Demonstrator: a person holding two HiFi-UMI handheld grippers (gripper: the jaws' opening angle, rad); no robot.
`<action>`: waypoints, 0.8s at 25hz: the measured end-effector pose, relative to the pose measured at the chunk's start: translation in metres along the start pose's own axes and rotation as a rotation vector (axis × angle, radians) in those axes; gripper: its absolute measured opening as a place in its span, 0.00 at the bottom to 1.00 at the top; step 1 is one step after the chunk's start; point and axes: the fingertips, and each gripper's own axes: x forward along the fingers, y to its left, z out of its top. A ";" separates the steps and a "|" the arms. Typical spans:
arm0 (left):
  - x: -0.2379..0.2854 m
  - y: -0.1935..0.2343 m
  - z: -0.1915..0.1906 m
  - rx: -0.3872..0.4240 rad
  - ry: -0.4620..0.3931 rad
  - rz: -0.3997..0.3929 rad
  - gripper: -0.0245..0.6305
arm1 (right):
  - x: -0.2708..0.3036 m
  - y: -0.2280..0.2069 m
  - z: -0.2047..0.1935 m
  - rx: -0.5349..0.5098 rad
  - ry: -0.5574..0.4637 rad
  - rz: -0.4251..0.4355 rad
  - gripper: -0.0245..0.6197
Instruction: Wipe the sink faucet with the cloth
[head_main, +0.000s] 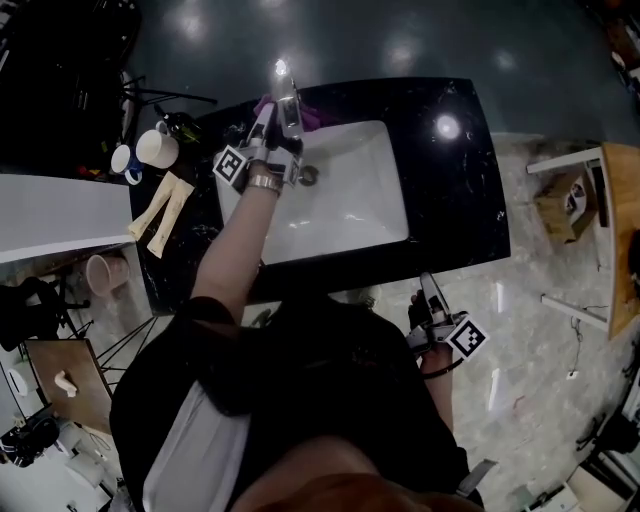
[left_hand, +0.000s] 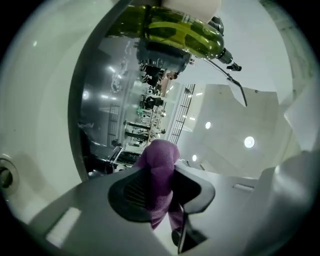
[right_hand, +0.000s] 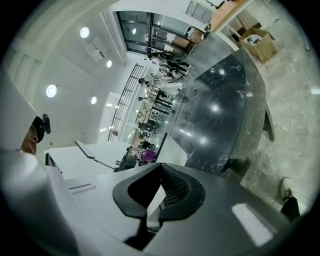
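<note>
The chrome faucet (head_main: 289, 104) stands at the back rim of the white sink (head_main: 350, 200), which is set in a black countertop (head_main: 455, 190). My left gripper (head_main: 266, 115) reaches over the basin to the faucet's left side and is shut on a purple cloth (head_main: 310, 117). In the left gripper view the cloth (left_hand: 161, 167) is bunched between the pads and hangs below them, with the basin wall (left_hand: 35, 100) and the drain (left_hand: 4, 177) at the left. My right gripper (head_main: 429, 288) hangs low beside the counter's front edge, shut (right_hand: 160, 165) and holding nothing.
Two white cups (head_main: 152, 148) and tan packets (head_main: 163, 210) lie on the counter left of the sink. A green bottle (left_hand: 182, 32) stands close by the left gripper. A cardboard box (head_main: 568, 200) sits on the floor at the right. A pink cup (head_main: 100, 270) rests on a lower shelf.
</note>
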 end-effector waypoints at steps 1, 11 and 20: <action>-0.002 -0.002 0.000 0.003 0.008 -0.004 0.20 | 0.003 0.002 -0.001 -0.005 0.008 0.006 0.06; -0.058 -0.034 -0.015 0.075 0.091 -0.017 0.20 | 0.015 0.029 -0.003 -0.085 0.086 0.115 0.06; -0.149 -0.107 -0.099 0.243 0.220 -0.134 0.20 | -0.004 0.056 0.002 -0.198 0.257 0.294 0.06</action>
